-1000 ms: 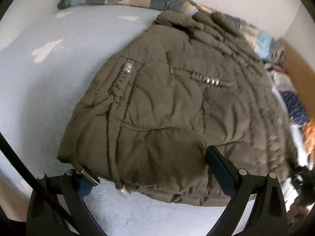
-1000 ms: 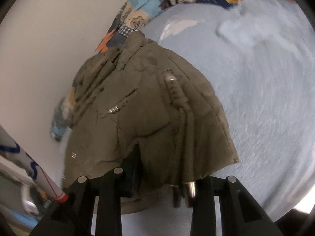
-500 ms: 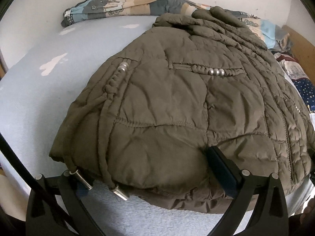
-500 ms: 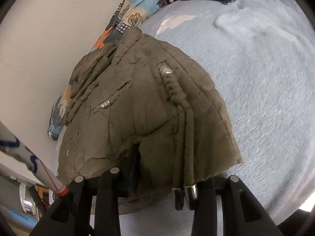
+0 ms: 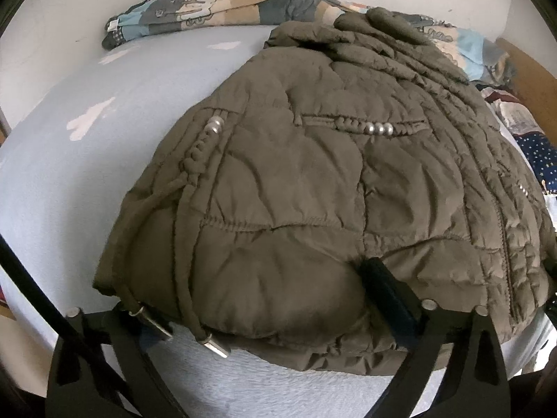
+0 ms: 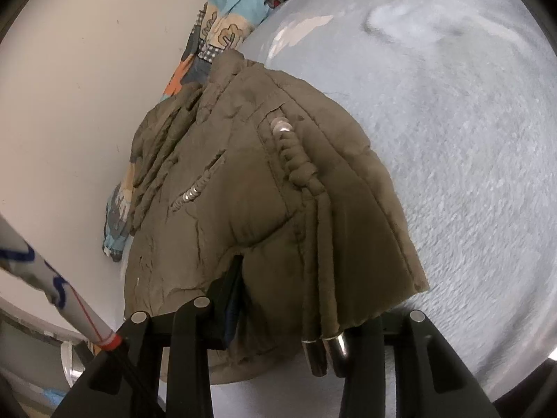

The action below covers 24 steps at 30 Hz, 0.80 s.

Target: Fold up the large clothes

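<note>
1. The olive padded jacket (image 5: 313,188) lies folded in a bulky heap on the pale blue bed cover (image 5: 69,160), its far edge near the patterned blanket (image 5: 216,10) bunched against the wall.
2. My left gripper (image 5: 264,320) stands wide across the jacket's near hem. Its jaws have just been closing a little, with the hem between them; one finger (image 5: 386,292) presses into the padding, the other sits beside the metal-tipped cords (image 5: 216,345).
3. My right gripper (image 6: 296,317) is narrower, its jaws just opening slightly, and a fold of jacket (image 6: 250,181) sits between them; I cannot tell whether they still pinch it.
4. Two cord ends (image 6: 323,351) hang before my right finger.
</note>
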Each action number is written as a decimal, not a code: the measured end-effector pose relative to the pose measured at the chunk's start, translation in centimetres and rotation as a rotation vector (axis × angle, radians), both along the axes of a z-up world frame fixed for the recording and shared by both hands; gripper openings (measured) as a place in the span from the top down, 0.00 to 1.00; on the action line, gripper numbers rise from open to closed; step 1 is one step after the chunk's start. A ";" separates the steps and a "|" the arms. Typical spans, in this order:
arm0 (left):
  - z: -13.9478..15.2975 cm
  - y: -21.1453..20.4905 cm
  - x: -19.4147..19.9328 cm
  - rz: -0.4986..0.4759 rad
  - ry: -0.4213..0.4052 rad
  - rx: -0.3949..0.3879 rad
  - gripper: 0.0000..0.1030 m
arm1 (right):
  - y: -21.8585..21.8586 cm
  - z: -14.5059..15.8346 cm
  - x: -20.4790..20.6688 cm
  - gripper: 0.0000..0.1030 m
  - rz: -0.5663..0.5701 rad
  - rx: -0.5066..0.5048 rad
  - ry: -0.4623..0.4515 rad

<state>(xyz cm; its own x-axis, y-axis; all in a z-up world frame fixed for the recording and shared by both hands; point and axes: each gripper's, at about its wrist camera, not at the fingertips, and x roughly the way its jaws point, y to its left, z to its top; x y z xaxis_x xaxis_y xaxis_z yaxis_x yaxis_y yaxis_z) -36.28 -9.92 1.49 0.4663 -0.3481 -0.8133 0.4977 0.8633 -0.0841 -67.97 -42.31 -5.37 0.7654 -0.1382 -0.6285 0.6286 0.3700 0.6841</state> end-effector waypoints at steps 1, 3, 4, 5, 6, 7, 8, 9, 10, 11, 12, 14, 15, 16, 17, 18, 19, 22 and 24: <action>0.2 0.1 -0.1 0.000 -0.010 -0.001 0.17 | -0.1 -0.1 -0.1 0.61 0.001 0.012 -0.004; 0.6 0.2 -0.2 0.001 -0.028 -0.008 0.28 | -0.3 0.0 -0.1 0.63 0.000 0.023 -0.003; 0.8 0.4 -0.2 0.005 -0.034 -0.013 0.34 | -0.2 0.1 0.0 0.67 0.003 0.016 0.006; 0.9 0.5 -0.1 0.008 -0.031 -0.021 0.35 | 0.0 0.4 0.1 0.70 0.005 0.000 0.014; 1.0 0.6 -0.1 0.011 -0.029 -0.026 0.40 | 0.2 0.8 0.3 0.76 0.010 -0.027 0.018; 1.1 0.7 0.0 0.014 -0.030 -0.032 0.48 | 0.7 1.4 0.6 0.78 0.023 -0.069 0.026; 1.3 0.7 0.0 0.014 -0.035 -0.033 0.53 | 1.0 2.0 0.8 0.79 0.034 -0.109 0.037; 1.4 0.7 -0.1 0.009 -0.044 -0.034 0.59 | 1.4 2.6 1.0 0.80 0.043 -0.151 0.050; 1.6 0.6 -0.2 0.000 -0.053 -0.036 0.64 | 1.6 2.9 1.1 0.81 0.047 -0.171 0.055; 1.8 0.5 -0.3 -0.008 -0.064 -0.034 0.65 | 1.7 3.0 1.2 0.81 0.050 -0.184 0.061; 1.9 0.3 -0.4 -0.013 -0.073 -0.029 0.66 | 1.8 3.1 1.3 0.81 0.053 -0.193 0.068; 1.9 0.2 -0.5 -0.017 -0.082 -0.024 0.67 | 1.7 3.0 1.4 0.82 0.051 -0.194 0.067; 1.9 0.2 -0.5 -0.019 -0.083 -0.023 0.68 | 1.7 3.1 1.4 0.82 0.052 -0.197 0.068; 1.9 0.2 -0.5 -0.019 -0.082 -0.022 0.68 | 1.8 3.1 1.4 0.82 0.054 -0.204 0.072; 1.9 0.2 -0.5 -0.018 -0.080 -0.022 0.68 | 1.9 3.2 1.5 0.82 0.056 -0.211 0.076; 1.8 0.2 -0.5 -0.017 -0.079 -0.022 0.68 | 1.9 3.3 1.6 0.82 0.058 -0.218 0.079; 1.8 0.2 -0.5 -0.016 -0.079 -0.021 0.67 | 2.0 3.3 1.7 0.82 0.061 -0.218 0.077; 1.6 0.2 -0.5 -0.017 -0.082 -0.010 0.65 | 1.7 2.9 1.6 0.80 0.055 -0.195 0.068; 1.4 0.3 -0.4 -0.010 -0.079 -0.013 0.62 | 1.5 2.6 1.5 0.78 0.053 -0.182 0.065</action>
<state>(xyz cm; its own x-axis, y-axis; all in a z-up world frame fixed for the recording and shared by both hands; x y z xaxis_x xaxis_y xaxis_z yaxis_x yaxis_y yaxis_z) -36.71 -9.67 2.90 0.5254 -0.3634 -0.7693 0.5120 0.8572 -0.0553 -66.50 -40.77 -2.73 0.7332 -0.2151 -0.6451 0.6458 0.5175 0.5614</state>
